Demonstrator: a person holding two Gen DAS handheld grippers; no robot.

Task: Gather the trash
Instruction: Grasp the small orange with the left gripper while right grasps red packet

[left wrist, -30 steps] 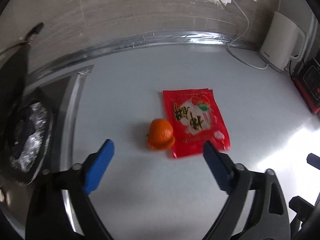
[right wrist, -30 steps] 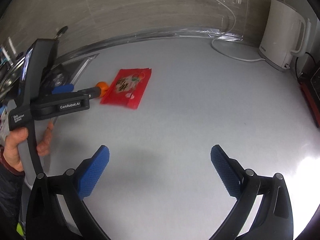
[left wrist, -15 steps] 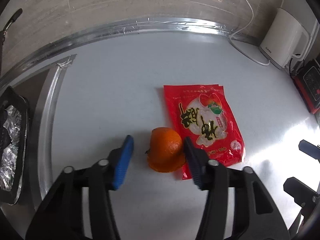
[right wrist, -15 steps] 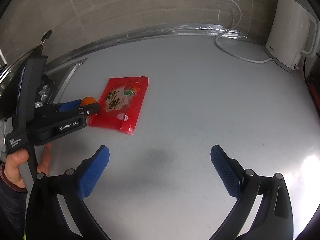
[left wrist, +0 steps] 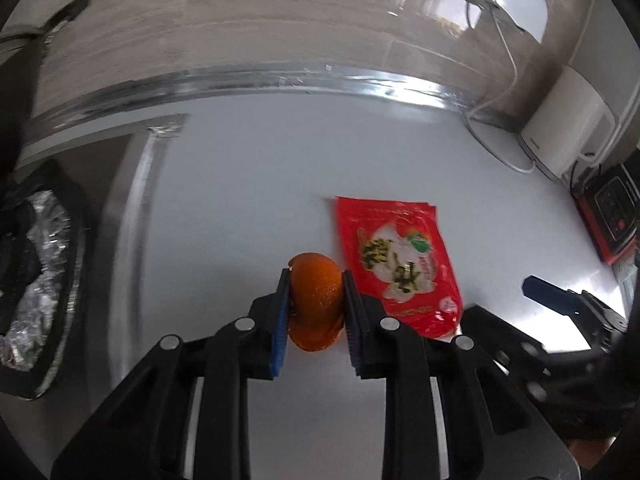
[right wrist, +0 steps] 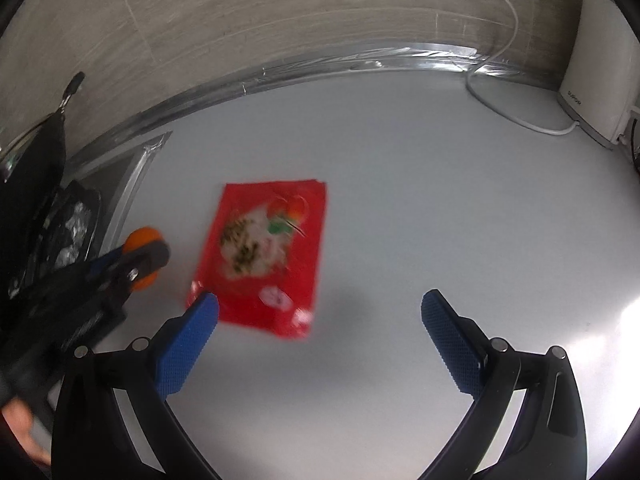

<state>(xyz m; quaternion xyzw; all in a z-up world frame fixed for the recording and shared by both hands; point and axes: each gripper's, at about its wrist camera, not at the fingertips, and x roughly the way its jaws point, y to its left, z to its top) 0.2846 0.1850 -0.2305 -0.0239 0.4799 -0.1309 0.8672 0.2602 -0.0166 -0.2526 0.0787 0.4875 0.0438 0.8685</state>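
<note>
Hand-held gripper on your left (left wrist: pixel 314 280) is closing on the orange peel (left wrist: pixel 316 300) — your right one (right wrist: pixel 318 320), spread, has the red wrapper (right wrist: pixel 264 256) just ahead-left, lengthwise on the worktop (right wrist: pixel 420 220).

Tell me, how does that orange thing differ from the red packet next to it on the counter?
The orange peel is rounded and stands up from the counter; the red packet lies flat. The peel is plain orange; the packet is printed with a picture and writing. The peel sits between the closing fingers of the left gripper, while the packet lies free, ahead of the open right gripper. Both rest on the same pale counter, side by side.
</note>
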